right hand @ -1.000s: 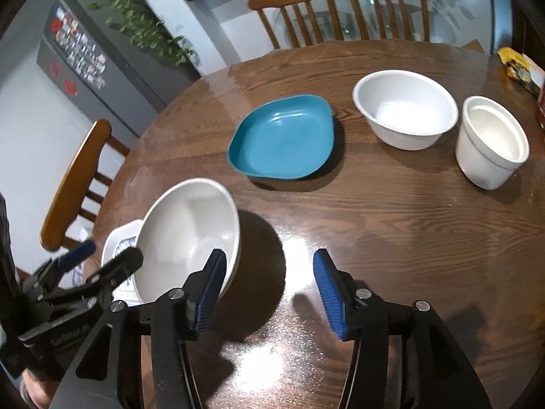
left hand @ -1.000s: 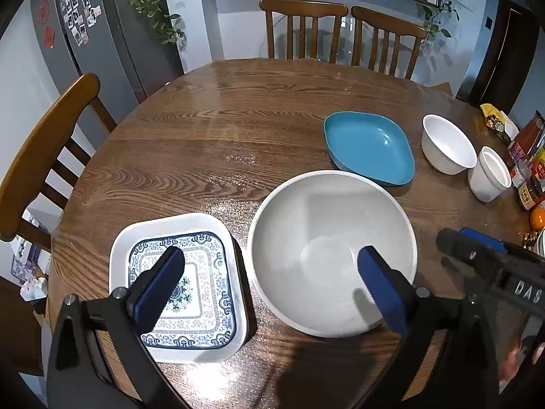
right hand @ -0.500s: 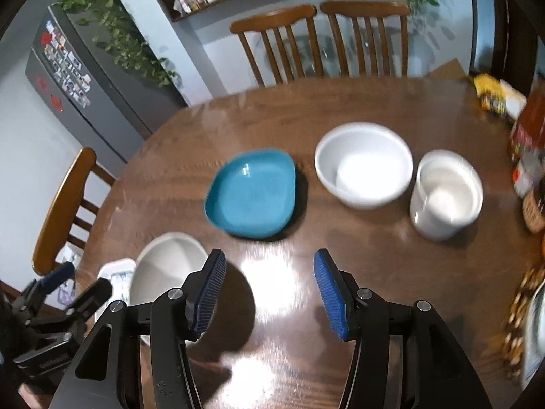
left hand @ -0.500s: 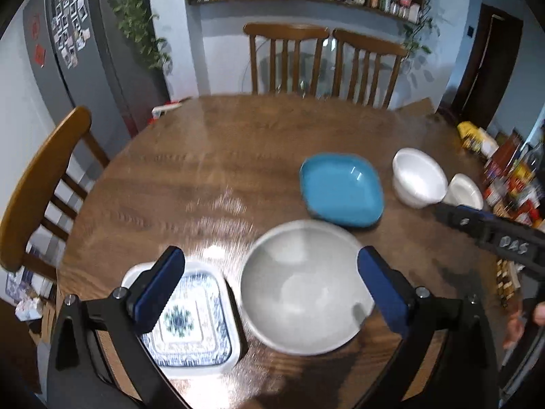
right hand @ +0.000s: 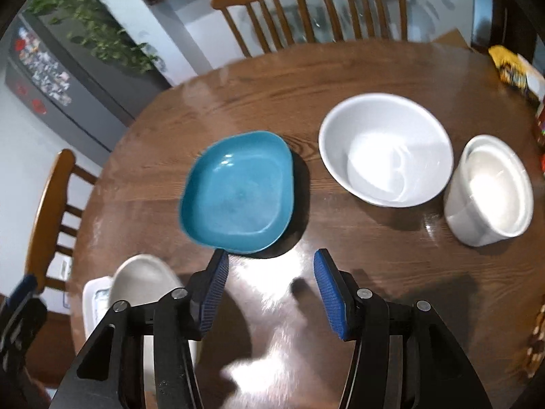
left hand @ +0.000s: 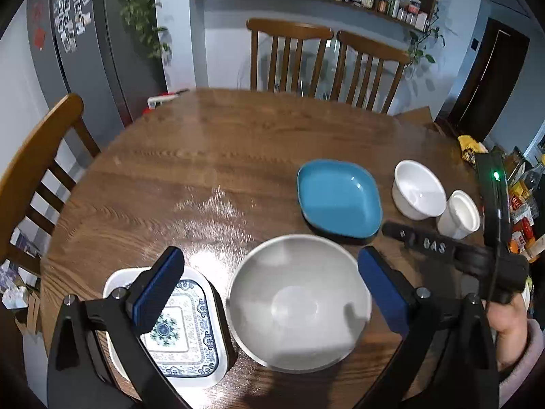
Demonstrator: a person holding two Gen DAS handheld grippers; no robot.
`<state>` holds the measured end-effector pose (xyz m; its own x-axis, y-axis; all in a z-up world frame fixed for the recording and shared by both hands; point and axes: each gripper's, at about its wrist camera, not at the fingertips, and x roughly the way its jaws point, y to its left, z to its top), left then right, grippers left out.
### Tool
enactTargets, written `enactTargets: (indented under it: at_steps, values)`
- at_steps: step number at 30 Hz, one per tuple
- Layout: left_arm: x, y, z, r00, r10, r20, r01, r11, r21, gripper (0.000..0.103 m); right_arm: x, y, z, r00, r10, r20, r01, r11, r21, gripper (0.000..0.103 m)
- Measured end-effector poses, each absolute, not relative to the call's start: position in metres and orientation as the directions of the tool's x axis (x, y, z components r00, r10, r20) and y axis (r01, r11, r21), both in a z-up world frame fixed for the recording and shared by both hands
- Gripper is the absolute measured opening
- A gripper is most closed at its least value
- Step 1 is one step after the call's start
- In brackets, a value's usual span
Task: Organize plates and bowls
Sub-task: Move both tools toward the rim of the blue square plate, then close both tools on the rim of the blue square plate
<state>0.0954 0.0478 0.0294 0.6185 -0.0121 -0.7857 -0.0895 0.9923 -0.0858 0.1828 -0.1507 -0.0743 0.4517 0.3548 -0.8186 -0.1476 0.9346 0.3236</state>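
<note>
My left gripper (left hand: 270, 286) hangs open above the near table edge, nothing between its blue pads. Below it stands a large pale grey bowl (left hand: 299, 303), with a square blue-patterned plate (left hand: 184, 330) touching it on the left. Beyond lie a blue plate (left hand: 339, 197), a white bowl (left hand: 419, 189) and a white cup (left hand: 460, 214). My right gripper (right hand: 272, 289) is open and empty, just short of the blue plate (right hand: 238, 191). The white bowl (right hand: 385, 150) and the white cup (right hand: 490, 191) stand to its right. The grey bowl (right hand: 143, 279) sits at lower left.
The round wooden table (left hand: 211, 156) has two chairs (left hand: 327, 61) at the far side and one chair (left hand: 37, 156) on the left. Packets and bottles (left hand: 521, 201) crowd the right edge. A person's hand (left hand: 511, 323) holds the right gripper's handle.
The left gripper has risen and tilted up, so the dishes look smaller and more of the room shows. The right gripper has moved right, from beside the grey bowl to before the blue plate.
</note>
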Motion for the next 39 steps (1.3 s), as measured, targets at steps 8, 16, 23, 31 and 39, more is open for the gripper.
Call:
enactTargets:
  at_steps: [8,16,23,31,39]
  values:
    - [0.109,0.045,0.013,0.594,-0.013,-0.804,-0.084,0.993,-0.078,0.102,0.205,-0.134,-0.102,0.486,0.309,-0.817,-0.140,0.951,0.277,0.026]
    - [0.112,0.040,0.006,0.580,-0.028,-0.814,-0.060,0.995,-0.078,0.102,0.192,-0.155,-0.099,0.510,0.305,-0.804,-0.115,0.951,0.287,0.004]
    - [0.101,0.009,0.008,0.574,-0.091,-0.814,0.036,0.996,-0.086,0.102,0.148,-0.213,-0.100,0.487,0.275,-0.829,-0.022,0.953,0.303,0.004]
    - [0.060,-0.064,-0.006,0.463,-0.268,-0.845,0.262,0.952,-0.159,0.101,0.071,-0.277,-0.119,0.413,0.303,-0.859,0.033,0.938,0.346,0.004]
    - [0.036,-0.107,-0.049,0.341,-0.258,-0.904,0.322,0.935,-0.145,0.096,0.023,-0.301,-0.129,0.416,0.340,-0.843,0.059,0.915,0.398,0.004]
